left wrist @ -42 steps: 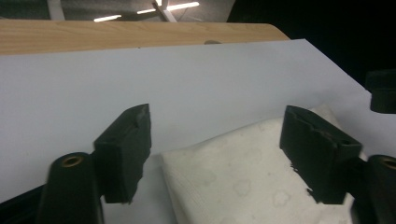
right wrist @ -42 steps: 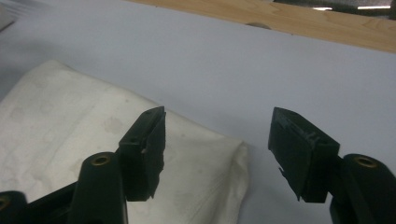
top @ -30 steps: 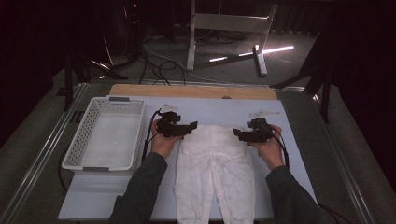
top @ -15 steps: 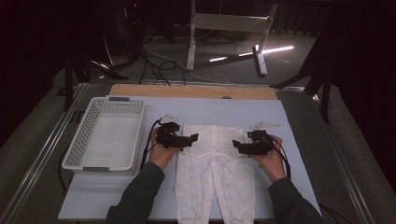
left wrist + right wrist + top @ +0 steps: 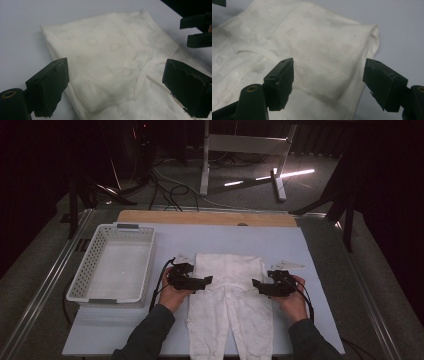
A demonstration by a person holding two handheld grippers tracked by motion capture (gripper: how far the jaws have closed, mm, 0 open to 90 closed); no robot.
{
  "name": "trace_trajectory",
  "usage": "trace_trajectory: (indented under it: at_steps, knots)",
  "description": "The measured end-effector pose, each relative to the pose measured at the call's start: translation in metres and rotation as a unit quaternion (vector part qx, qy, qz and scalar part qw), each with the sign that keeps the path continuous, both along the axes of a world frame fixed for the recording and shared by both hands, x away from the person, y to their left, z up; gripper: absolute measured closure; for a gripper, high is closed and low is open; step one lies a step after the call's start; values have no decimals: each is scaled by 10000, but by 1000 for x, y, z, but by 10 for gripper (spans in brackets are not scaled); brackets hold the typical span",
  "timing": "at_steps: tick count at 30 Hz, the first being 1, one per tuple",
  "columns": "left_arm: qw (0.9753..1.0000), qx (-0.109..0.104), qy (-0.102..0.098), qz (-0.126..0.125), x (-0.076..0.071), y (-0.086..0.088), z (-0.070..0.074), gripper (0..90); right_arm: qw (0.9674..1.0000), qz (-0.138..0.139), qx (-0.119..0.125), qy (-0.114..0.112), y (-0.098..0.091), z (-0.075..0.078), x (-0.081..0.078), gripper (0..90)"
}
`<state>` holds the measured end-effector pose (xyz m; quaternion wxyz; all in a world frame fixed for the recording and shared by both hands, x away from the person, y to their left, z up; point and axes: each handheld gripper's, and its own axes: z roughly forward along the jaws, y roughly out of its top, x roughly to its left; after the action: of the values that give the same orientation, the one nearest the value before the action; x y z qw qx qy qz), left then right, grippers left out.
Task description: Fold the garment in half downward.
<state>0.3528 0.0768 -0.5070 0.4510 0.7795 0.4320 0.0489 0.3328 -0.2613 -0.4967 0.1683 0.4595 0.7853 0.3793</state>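
On the surface: white baby trousers lie flat on the pale mat, waist away from the person, legs toward them.
Left gripper: fingers spread, just opened wider, nothing between them, at the garment's left hip.
Right gripper: fingers spread, empty, at the right hip.
Done: garment laid out.
Left: no fold made; white basket beside it holds nothing.

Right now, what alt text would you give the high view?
A person's two hands hold the open left gripper and right gripper at either side of white baby trousers laid flat on a pale mat, a white basket at left.
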Motion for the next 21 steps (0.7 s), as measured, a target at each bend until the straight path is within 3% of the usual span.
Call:
trace_trajectory:
  at_steps: [10,12,18,21]
  knots:
    - [9993,308,161,-147,-10,-5,-15,136,10000,79,-32,23,2,-4,-4,259]
    - [9988,454,162,-113,-10,-5,-17,153,10000,76,-11,28,2,-4,-5,264]
    - [9984,536,150,-81,-10,-5,-18,176,10000,56,-23,34,0,-4,-5,307]
    - [9980,619,122,-64,-7,-6,-17,244,9999,45,-53,90,-1,-6,-3,352]
